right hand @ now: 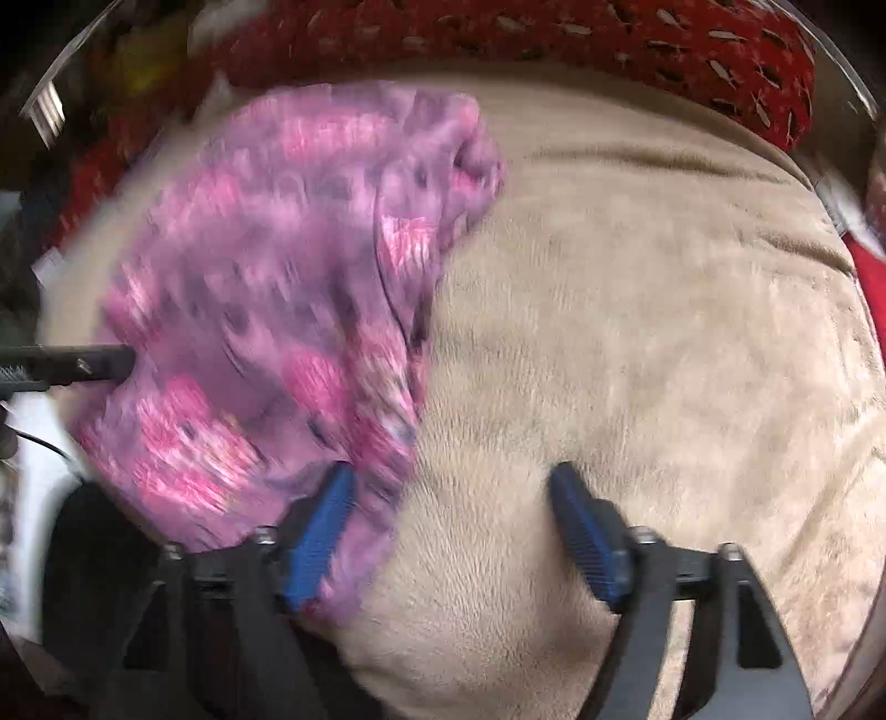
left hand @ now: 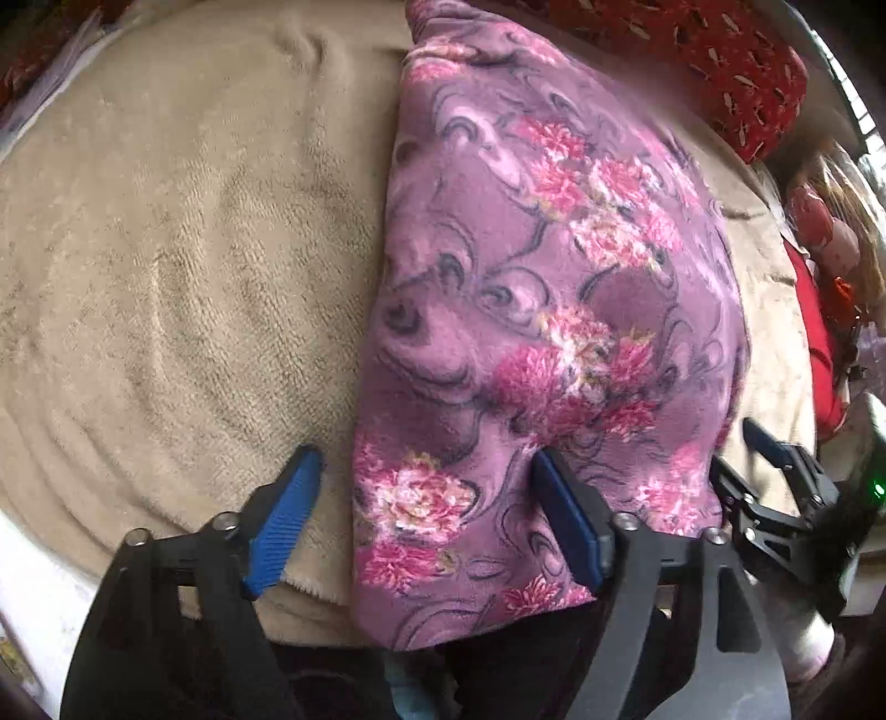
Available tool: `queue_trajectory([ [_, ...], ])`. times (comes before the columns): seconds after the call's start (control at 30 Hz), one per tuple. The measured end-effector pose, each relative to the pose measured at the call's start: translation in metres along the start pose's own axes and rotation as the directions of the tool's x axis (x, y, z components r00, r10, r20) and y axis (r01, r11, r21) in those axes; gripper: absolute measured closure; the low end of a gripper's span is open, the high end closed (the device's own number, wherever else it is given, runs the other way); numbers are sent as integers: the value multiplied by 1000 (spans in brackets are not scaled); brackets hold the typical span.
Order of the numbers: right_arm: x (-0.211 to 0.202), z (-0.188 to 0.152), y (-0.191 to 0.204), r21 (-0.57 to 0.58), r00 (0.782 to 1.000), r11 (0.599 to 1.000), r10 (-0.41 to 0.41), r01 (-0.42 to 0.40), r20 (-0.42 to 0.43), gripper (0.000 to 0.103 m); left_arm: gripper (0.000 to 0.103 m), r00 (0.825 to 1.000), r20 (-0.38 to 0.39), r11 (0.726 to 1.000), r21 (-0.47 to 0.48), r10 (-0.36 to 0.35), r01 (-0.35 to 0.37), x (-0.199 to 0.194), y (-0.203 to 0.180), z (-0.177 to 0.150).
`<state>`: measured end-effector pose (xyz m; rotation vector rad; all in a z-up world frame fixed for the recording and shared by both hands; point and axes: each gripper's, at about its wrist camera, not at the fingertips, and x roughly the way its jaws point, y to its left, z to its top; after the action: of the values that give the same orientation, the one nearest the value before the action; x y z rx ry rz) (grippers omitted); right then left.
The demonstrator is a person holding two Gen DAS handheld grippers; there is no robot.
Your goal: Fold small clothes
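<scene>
A purple fleece garment (left hand: pixel 531 310) with pink flowers lies folded lengthwise on a beige plush blanket (left hand: pixel 166 277). My left gripper (left hand: pixel 426 454) points down over its near end and stands open. One blue pad is over the blanket, the other rests on the cloth, and the garment's left edge lies between them. My right gripper (left hand: pixel 742 459) shows at the garment's right edge. In the blurred right wrist view the garment (right hand: pixel 266 310) lies left of the right gripper (right hand: pixel 451 471). This gripper is open, with its left pad at the cloth's edge and bare blanket (right hand: pixel 637 332) between the pads. Part of the left gripper (right hand: pixel 83 363) enters from the left.
A dark red patterned cushion (left hand: pixel 720 66) (right hand: pixel 609 44) lies along the blanket's far side. Red fabric (left hand: pixel 814 343) lies at the right. A white surface (left hand: pixel 33 581) shows past the blanket's near left edge. Broad bare blanket lies on both sides of the garment.
</scene>
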<state>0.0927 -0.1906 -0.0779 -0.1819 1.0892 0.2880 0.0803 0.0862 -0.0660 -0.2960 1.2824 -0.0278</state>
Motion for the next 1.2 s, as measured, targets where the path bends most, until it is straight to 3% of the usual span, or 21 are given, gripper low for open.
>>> queue_trajectory([
  [0.1,-2,-4,1,49,997,996,-77,76,20,9,19,999,10,997,60,44,-45,-2,-11,-8],
  [0.17,1,-3,-8,127,998,989,-70,70,-5,1,18,999,12,998,51,35,-35,-3,-10,-9],
  [0.5,-11,-25,-16,257,997,964,-73,66,19,0,16,1000,20,999,54,1,-2,-1,1,-10],
  [0.63,0,-4,-7,246,997,966,-75,81,-36,0,14,1000,7,998,57,-8,8,11,-15,2],
  [0.73,-7,15,-9,260,997,963,-66,76,-47,9,14,999,26,999,38,-40,39,-1,-15,15],
  [0.8,-23,30,-13,288,998,957,-47,36,32,13,14,994,95,998,25,-61,59,-18,-11,34],
  [0.9,-38,53,-17,320,990,946,4,-49,139,14,14,990,126,998,-1,-68,68,-29,-7,56],
  [0.97,-39,63,-17,328,978,939,35,-102,205,24,14,990,125,997,-22,-69,72,-25,-6,67],
  [1.0,-36,66,-17,327,974,938,38,-112,223,37,14,992,115,999,-26,-43,47,-17,-6,73],
  [1.03,-29,69,-17,333,975,937,34,-108,220,38,14,995,96,999,-26,-18,21,-7,-7,75],
  [1.1,12,74,-7,334,992,940,28,-68,123,37,12,1000,31,1000,-28,1,0,18,-5,78],
  [1.13,27,74,-7,336,995,938,55,-81,87,34,12,999,31,999,-43,-19,21,19,-2,79],
  [1.2,18,80,-12,366,991,924,70,-108,114,34,12,993,56,992,-56,-107,110,10,3,84],
])
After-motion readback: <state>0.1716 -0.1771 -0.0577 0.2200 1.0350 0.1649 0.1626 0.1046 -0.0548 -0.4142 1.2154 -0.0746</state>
